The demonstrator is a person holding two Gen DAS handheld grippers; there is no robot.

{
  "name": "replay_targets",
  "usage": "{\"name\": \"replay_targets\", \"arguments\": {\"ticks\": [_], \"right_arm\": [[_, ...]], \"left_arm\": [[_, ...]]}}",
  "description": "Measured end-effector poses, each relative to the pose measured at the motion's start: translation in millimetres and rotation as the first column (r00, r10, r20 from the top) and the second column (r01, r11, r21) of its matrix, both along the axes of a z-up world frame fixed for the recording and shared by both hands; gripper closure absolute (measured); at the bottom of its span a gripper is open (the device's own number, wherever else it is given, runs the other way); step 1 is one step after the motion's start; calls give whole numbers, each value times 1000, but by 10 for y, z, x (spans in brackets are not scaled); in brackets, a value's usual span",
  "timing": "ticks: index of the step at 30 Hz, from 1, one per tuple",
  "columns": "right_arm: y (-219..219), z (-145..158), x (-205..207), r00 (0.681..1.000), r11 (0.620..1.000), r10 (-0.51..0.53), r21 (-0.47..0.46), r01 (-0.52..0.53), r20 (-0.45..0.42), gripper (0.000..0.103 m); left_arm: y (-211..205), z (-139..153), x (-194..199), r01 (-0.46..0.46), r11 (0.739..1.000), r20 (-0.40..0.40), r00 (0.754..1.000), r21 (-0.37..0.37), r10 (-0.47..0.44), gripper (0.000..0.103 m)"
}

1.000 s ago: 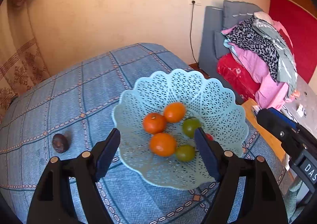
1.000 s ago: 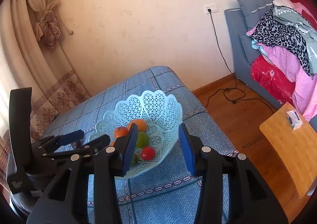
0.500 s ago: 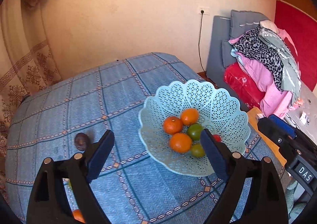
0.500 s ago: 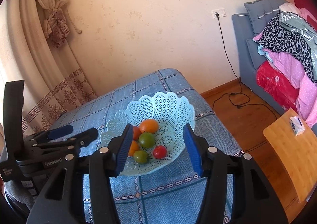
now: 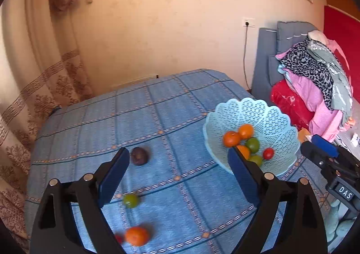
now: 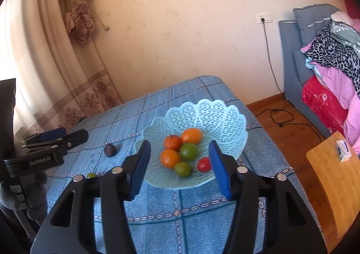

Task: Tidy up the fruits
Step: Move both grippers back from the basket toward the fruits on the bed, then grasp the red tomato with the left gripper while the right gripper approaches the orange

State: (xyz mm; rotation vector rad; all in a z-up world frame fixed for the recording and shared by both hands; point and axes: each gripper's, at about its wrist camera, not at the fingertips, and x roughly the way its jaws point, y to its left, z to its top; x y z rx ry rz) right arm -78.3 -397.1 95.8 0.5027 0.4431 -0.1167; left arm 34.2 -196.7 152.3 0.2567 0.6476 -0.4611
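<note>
Six: counted that many fruits inside the pale blue lattice basket [image 6: 202, 105], three orange, two green and one small red. Found the basket standing on the counter [image 6: 180, 220], which was covered in blue checked cloth, towards the right side in the left wrist view.

Saw four more fruits lying loose on the counter, well apart from the basket on its left: a dark purple fruit [image 5: 139, 155], a green fruit [image 5: 130, 200] nearer the camera, an orange fruit [image 5: 136, 236] at the bottom edge, and just beside it a small red fruit [image 5: 118, 238], too blurred to name.

Noted the left gripper [image 5: 177, 155] over the counter, fingers spread wide with nothing between them, and the dark purple fruit showing just past the left fingertip.

Noted the right gripper [image 6: 179, 144] aimed at the basket, fingers opening at a middling spread and gripping nothing, the basket's fruits framed between them but beyond the tips.
</note>
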Motion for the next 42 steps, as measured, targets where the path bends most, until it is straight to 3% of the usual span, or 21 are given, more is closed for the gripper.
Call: {"name": "replay_targets", "arguments": {"ticks": [11,30,42], "right_arm": [[341,-29,90,996,996,85,-29,-85,-17,39],[975,-244,231,965,967,243,-57,-249,-96,39],[1239,-458,317,940,950,299,-45,-310,-163,39]], "left_arm": [[643,-113,1,-112,994,-22,993,15,112,15],[1506,-855,16,-282,958,-192,939,45,285,15],[1731,-1275,-19,-286,955,-263,918,77,296,18]]}}
